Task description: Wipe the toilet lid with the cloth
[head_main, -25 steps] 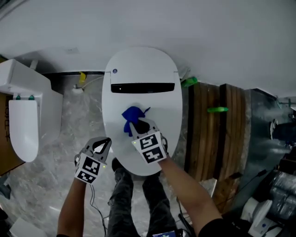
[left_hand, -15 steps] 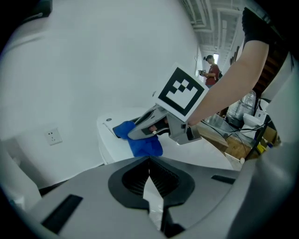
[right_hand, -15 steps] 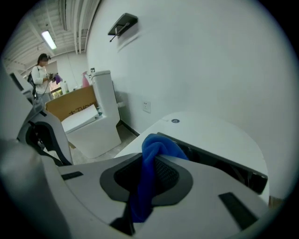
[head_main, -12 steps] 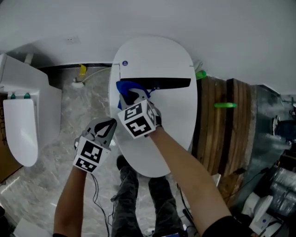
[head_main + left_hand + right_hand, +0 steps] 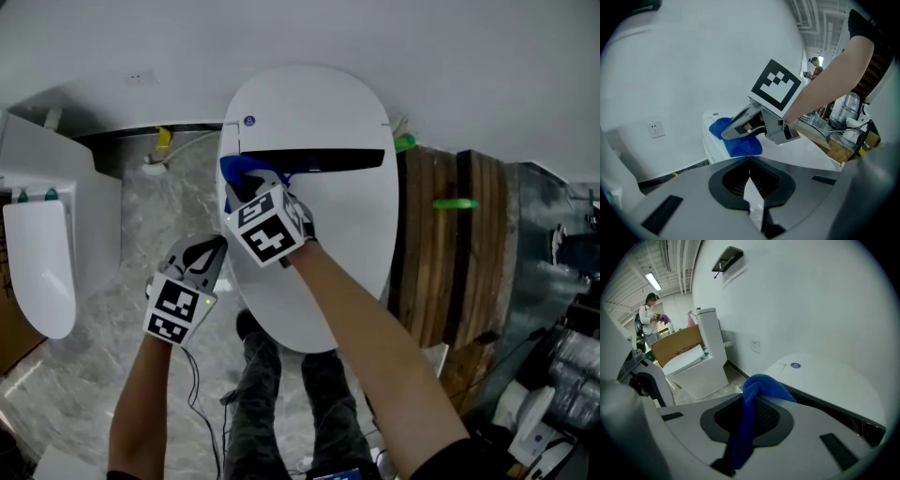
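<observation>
Clamping a bunched blue cloth (image 5: 234, 172), the right gripper (image 5: 251, 187) rests it on the white oval toilet lid (image 5: 342, 225) beneath; leftward, the left gripper (image 5: 208, 251) hangs closed, empty.

In the head view the crumpled blue cloth (image 5: 242, 172) shows only as a scrap at the upper left of the right gripper (image 5: 251, 189), which covers the rest. The second white ceramic toilet (image 5: 42, 244) is cut by the left edge. The dark clutter (image 5: 562, 375) at the lower right corner is too dim and crowded to identify.
</observation>
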Available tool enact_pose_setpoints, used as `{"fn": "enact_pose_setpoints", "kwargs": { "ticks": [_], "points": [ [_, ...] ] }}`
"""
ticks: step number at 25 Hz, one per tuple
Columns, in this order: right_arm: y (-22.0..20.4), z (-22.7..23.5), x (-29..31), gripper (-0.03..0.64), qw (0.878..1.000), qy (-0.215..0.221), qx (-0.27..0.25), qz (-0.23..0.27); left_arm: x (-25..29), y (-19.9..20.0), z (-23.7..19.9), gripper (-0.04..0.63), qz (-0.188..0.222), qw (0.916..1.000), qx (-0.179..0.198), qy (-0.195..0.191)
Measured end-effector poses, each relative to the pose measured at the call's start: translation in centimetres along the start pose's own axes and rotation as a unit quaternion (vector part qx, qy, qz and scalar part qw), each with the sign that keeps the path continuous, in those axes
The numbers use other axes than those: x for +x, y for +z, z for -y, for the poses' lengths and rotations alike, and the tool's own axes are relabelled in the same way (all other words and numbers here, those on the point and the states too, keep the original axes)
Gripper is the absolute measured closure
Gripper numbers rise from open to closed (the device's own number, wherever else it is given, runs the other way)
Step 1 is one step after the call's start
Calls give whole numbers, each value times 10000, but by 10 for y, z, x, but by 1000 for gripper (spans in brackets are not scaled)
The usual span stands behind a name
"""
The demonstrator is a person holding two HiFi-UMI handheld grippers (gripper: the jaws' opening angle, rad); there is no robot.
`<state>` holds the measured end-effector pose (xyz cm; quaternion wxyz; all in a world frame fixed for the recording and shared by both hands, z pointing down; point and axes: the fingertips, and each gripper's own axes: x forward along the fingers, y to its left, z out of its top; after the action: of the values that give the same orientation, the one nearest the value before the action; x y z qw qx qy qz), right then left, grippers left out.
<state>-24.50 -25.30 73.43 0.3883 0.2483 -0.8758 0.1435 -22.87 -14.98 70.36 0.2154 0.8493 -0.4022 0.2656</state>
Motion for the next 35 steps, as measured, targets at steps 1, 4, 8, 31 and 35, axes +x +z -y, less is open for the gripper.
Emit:
{"fn": "enact_pose_setpoints", "kwargs": {
  "ticks": [1,4,8,31,35],
  "points": [
    [-2,-6,0,560,9999,93,-104,-26,-1,-3,3,584,-30,10000,-4,6],
    [-10,-21,-2,560,9986,85,-525,-51,-4,-13,12,584,-131,9999,-4,35],
    [-24,-39,-8,560,9981,259,-561,-84,-12,-25,21,584,-240,9996,-83,119],
    [-159,-133,-87,560,9921,1133,-338,-412,-22,-93,128,584,-744,9952,-559,301],
    [-190,-147,-107,560,9903,1289,-252,-453,-17,-99,151,584,-850,9943,-580,263]
  ]
}}
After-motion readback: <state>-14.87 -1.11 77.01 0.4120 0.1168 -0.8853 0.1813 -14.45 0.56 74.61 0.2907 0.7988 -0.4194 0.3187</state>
